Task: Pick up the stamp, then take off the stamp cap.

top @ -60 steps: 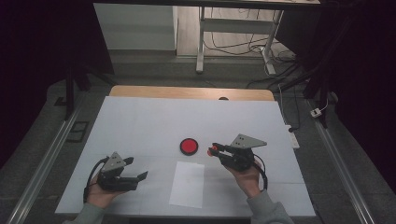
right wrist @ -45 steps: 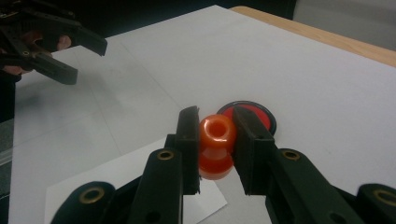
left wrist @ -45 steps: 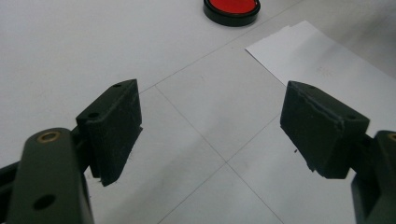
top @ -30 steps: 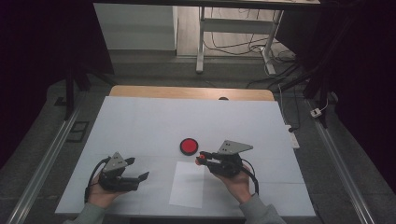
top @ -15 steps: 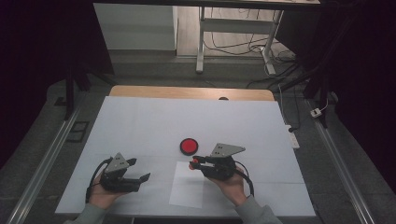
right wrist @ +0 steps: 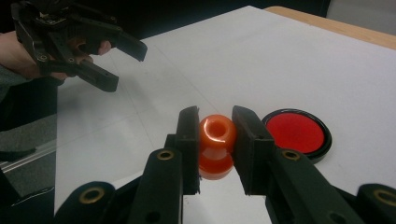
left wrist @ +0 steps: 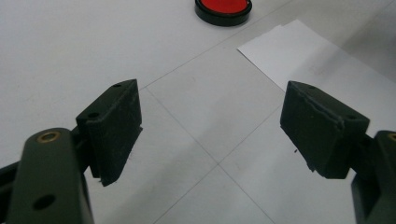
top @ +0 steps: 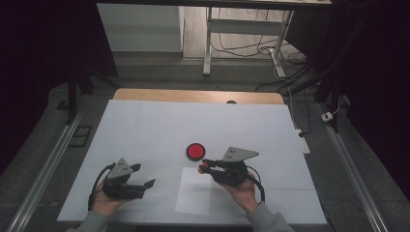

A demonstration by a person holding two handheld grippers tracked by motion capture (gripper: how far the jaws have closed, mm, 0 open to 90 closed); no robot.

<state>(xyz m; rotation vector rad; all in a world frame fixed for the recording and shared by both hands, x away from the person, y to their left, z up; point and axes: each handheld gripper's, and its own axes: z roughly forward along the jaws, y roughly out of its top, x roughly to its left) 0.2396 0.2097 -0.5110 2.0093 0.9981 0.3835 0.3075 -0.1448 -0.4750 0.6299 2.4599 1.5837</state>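
Stamp [right wrist: 216, 145], orange, clamped upright between the right gripper's [top: 205, 167] jaws over the far edge of the paper [top: 196, 192], near the table's [top: 145, 125] front edge, beside the red pad [top: 195, 151]; left gripper [top: 143, 176] gaping, empty; stamping step in hand, probably calling for a straight press down.

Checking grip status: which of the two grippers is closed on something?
The right gripper, shut on the orange stamp beside the red ink pad. The left gripper stands open with nothing between.
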